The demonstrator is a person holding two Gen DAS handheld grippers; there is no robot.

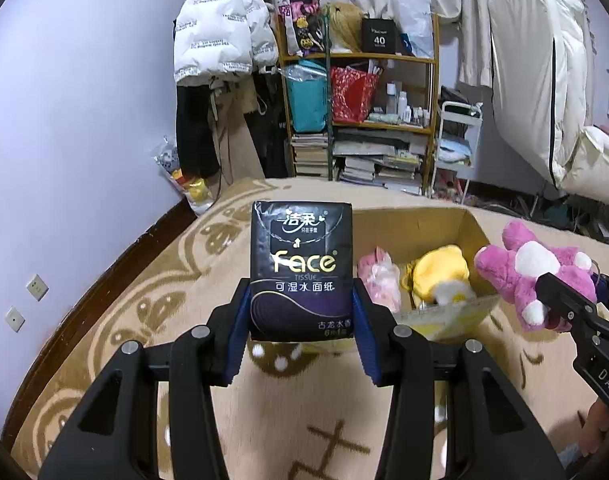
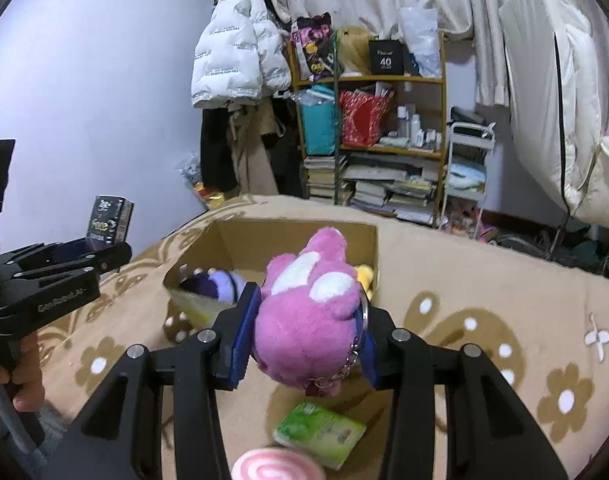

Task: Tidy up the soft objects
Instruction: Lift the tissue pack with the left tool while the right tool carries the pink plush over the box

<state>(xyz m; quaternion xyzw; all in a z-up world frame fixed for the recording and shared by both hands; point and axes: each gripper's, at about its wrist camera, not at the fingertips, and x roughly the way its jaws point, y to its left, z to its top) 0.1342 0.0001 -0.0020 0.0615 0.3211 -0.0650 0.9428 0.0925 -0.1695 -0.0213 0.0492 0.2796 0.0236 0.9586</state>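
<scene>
A dark pack of facial tissue (image 1: 300, 270) stands upright between the blue pads of the left gripper (image 1: 300, 312), which is clenched on its lower sides and holds it in the air above the patterned beige bedspread (image 1: 144, 304), just left of the open cardboard box (image 1: 408, 220). The pink plush toy (image 2: 304, 312), with white patches and a small metal chain hanging at its side, is squeezed between the pads of the right gripper (image 2: 306, 332), also lifted clear of the cover and hanging in front of the box's near edge. Inside the box lie a yellow plush (image 1: 436, 272) and a pale pink plush (image 1: 378, 280) side by side, and the right wrist view shows a purple plush (image 2: 216, 286) against the box's left wall. On the bedspread below the right gripper rest a green tissue pack (image 2: 320, 434) and, nearest the camera, a round pink-and-white swirl toy (image 2: 272, 466), partly cut off by the frame. A person's hand (image 2: 20, 376) grips the left tool's handle at the edge of the right wrist view. Beyond the bed stand a wooden shelf (image 1: 360, 56) crowded with books, bags and bottles, a white puffer jacket (image 1: 212, 36) hanging beside it, and a pale lilac wall (image 1: 84, 100).
</scene>
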